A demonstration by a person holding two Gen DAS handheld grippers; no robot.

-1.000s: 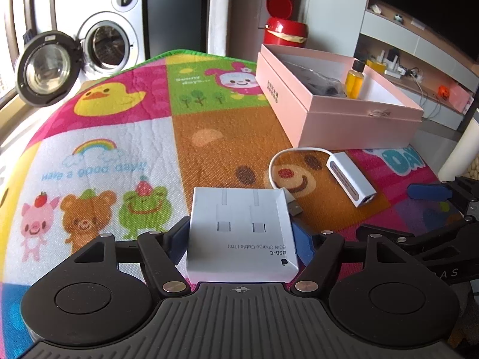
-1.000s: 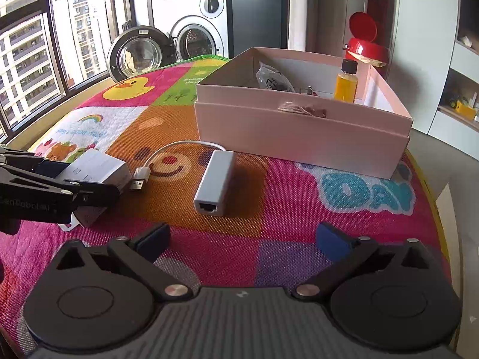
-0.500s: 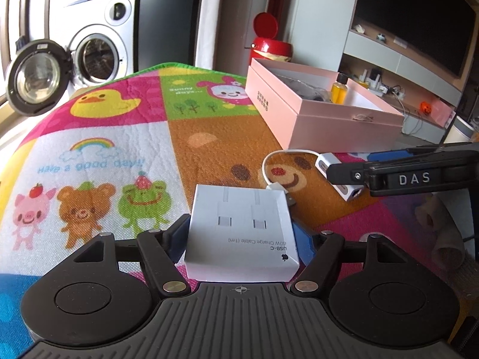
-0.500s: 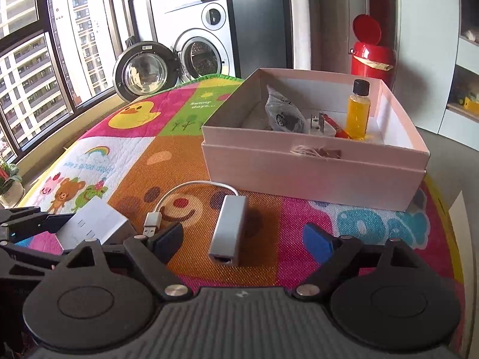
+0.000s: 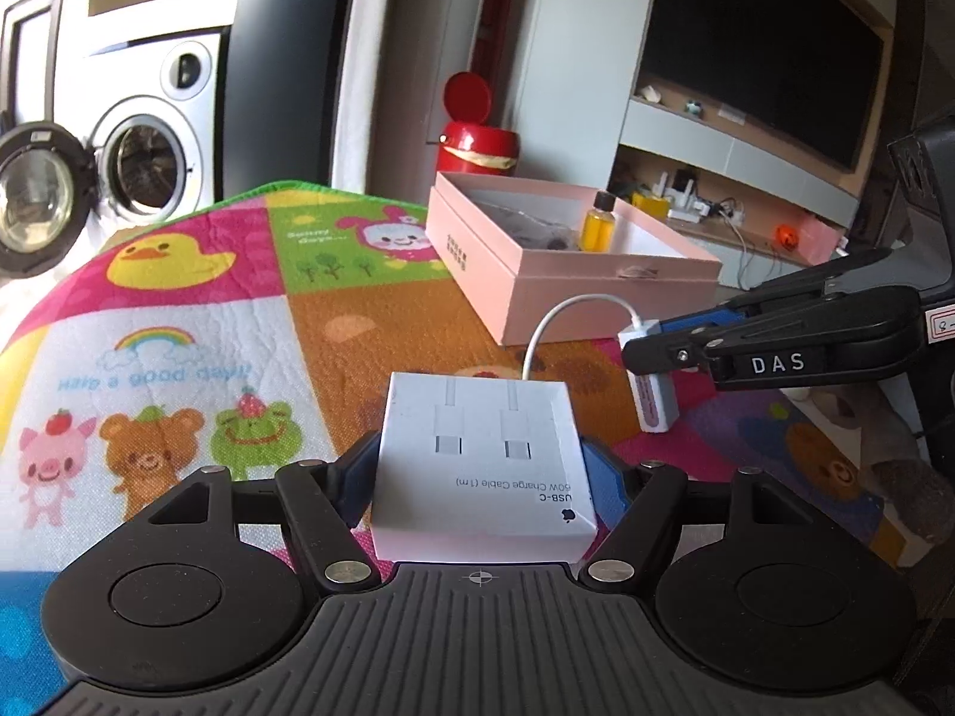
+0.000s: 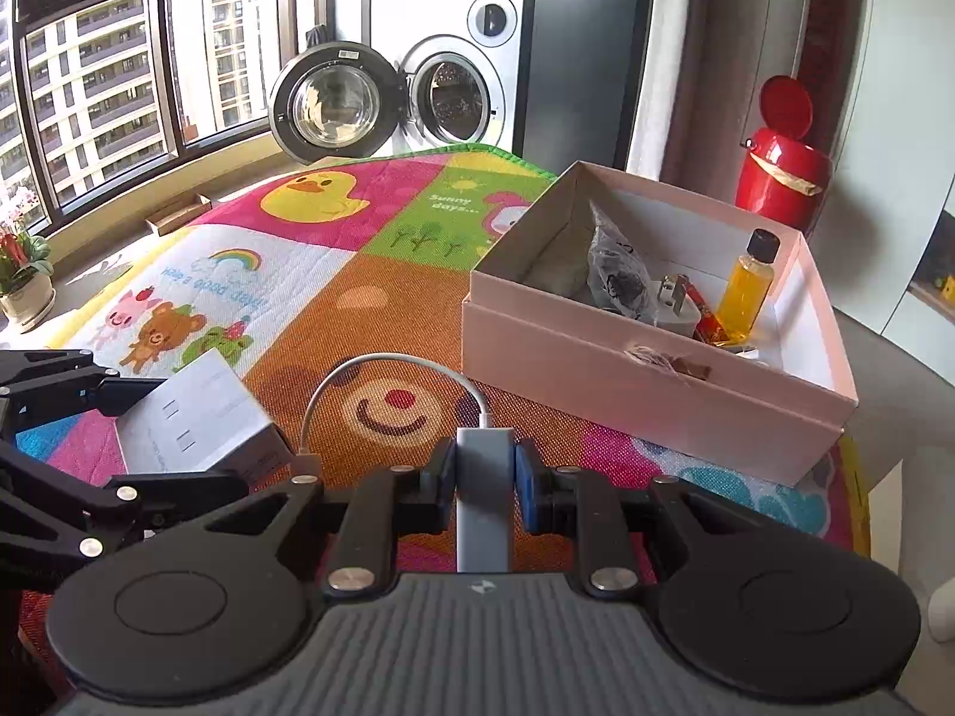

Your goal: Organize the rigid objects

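Right wrist view: we see the right hand-held gripper (image 6: 483, 480) clenched on the grey adapter (image 6: 483, 501); its jaws have just been closing and the pads now press both long sides.
Adapter cable: our white lead (image 6: 388, 382) arches from the adapter's far end up and left, then drops to a plug (image 6: 305, 460) just beside the white cable box (image 6: 197, 423).
White cable box: we hold it in the left hand-held gripper (image 5: 480, 477), whose blue pads sit against its two sides, the printed face upward.
Left wrist view: we see the adapter (image 5: 650, 397) hanging tilted from the right hand-held gripper (image 5: 656, 346), clear of the mat.
Pink box (image 6: 627, 382): open-topped, ahead and to the right of both of us, near the mat's right edge; its near wall stands between the adapter and the inside.
Inside the pink box: a yellow bottle (image 6: 746, 292) upright near the right wall, a dark bag (image 6: 615, 274) and a white plug (image 6: 677, 304) beside it; the near right corner floor shows bare.
Play mat (image 6: 382, 274): the orange patch between the held things and the pink box is open.
Mat edges: green border at the far side, the washing machine (image 6: 459, 59) beyond it.
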